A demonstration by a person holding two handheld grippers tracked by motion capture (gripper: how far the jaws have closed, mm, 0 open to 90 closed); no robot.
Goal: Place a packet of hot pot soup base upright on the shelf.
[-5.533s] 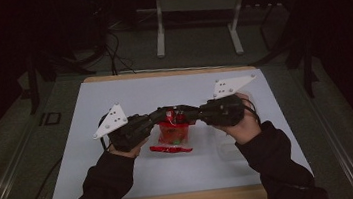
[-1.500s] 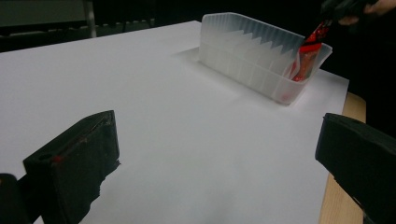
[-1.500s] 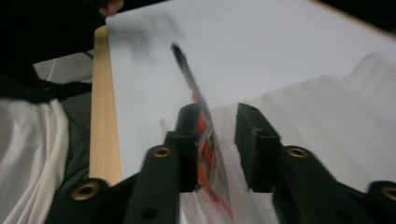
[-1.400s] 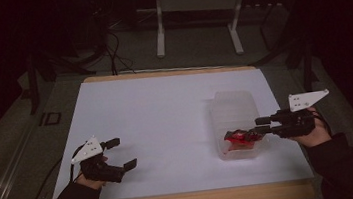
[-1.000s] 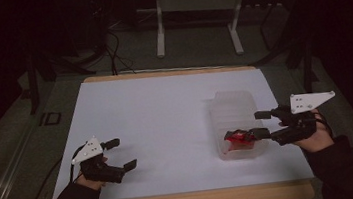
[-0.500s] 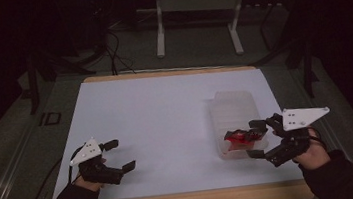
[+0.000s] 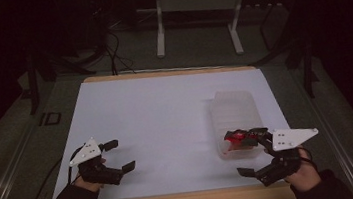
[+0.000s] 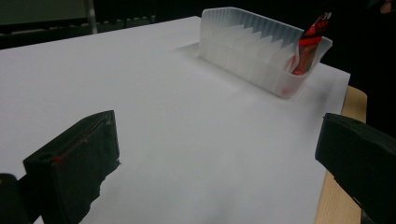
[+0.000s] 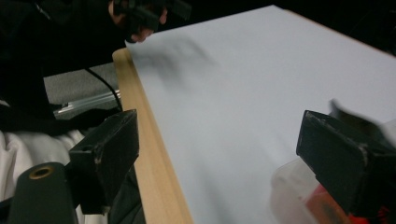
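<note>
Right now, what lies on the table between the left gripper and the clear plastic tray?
Nothing: the high view shows bare white table surface between the left gripper and the clear plastic tray.

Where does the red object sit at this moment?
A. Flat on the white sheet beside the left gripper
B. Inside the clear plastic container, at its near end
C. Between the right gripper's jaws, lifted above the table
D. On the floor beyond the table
B: the red object lies inside the clear plastic container at its near end, while the right gripper stands open beside it, nothing between its jaws.
</note>
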